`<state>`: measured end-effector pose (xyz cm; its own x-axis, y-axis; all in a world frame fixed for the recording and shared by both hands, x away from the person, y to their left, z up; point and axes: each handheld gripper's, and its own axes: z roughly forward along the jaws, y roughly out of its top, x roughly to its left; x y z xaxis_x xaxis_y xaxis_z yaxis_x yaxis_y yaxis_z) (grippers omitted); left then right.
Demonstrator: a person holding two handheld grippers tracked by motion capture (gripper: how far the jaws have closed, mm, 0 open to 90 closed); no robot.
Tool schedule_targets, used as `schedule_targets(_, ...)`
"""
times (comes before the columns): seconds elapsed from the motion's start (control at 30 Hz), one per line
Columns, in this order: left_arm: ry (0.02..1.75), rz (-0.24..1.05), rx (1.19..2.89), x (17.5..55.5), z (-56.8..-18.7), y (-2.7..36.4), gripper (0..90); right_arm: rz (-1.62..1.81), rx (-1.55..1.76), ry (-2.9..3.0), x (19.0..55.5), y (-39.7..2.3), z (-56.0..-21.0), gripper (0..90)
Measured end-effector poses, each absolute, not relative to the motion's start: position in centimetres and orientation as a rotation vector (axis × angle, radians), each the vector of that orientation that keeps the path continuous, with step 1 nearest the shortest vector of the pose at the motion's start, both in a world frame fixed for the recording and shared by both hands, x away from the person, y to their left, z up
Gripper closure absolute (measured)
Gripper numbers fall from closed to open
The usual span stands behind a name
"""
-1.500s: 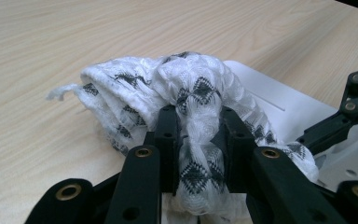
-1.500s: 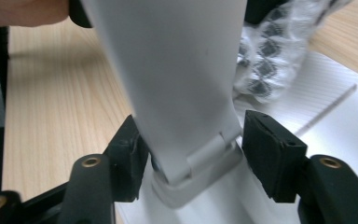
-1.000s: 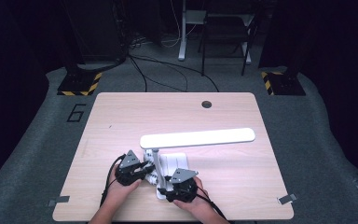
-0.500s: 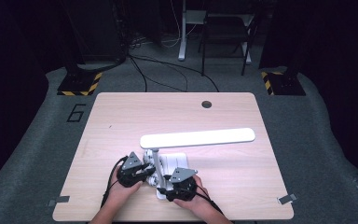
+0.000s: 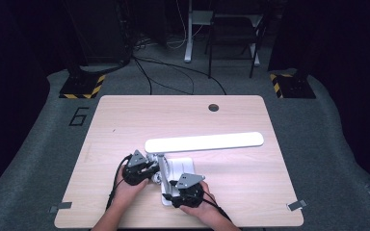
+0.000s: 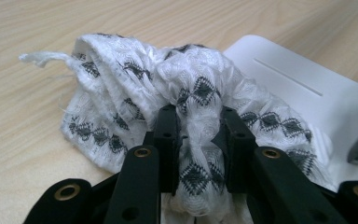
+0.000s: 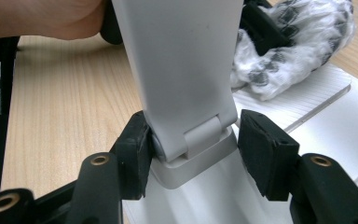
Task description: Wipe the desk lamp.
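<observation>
A white desk lamp stands at the table's near middle, its long head level above its flat base. My left gripper is at the base's left side. In the left gripper view it is shut on a bunched white cloth with a black diamond pattern, which lies partly on the lamp base. My right gripper is at the base's near edge. Its jaws clamp the hinge at the foot of the lamp's arm. The cloth shows behind the arm.
The wooden table has a round cable hole near its far edge. Beyond it lie grey floor with cables, hazard-striped feet and a stand's legs. Bare tabletop surrounds the lamp.
The left gripper has shifted slightly with the cloth beside the lamp's stem. The right gripper and the lamp have kept still.
</observation>
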<state>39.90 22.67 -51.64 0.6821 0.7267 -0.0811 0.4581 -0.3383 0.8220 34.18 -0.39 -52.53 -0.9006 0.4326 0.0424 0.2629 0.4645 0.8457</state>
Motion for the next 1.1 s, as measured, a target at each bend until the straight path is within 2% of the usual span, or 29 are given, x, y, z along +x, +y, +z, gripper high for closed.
schedule_targets(0.5, 0.982, 0.37, 1.961, 42.2, -51.7, 22.8, 72.1, 1.414, 0.609, 2.53, 34.2, -0.4, -52.5, 46.1)
schedule_targets(1.1, 0.919, 0.332, 1.985, 39.8, -51.7, 22.8, 72.5, 1.412, 0.605, 2.531, 34.2, -0.4, -52.5, 46.0)
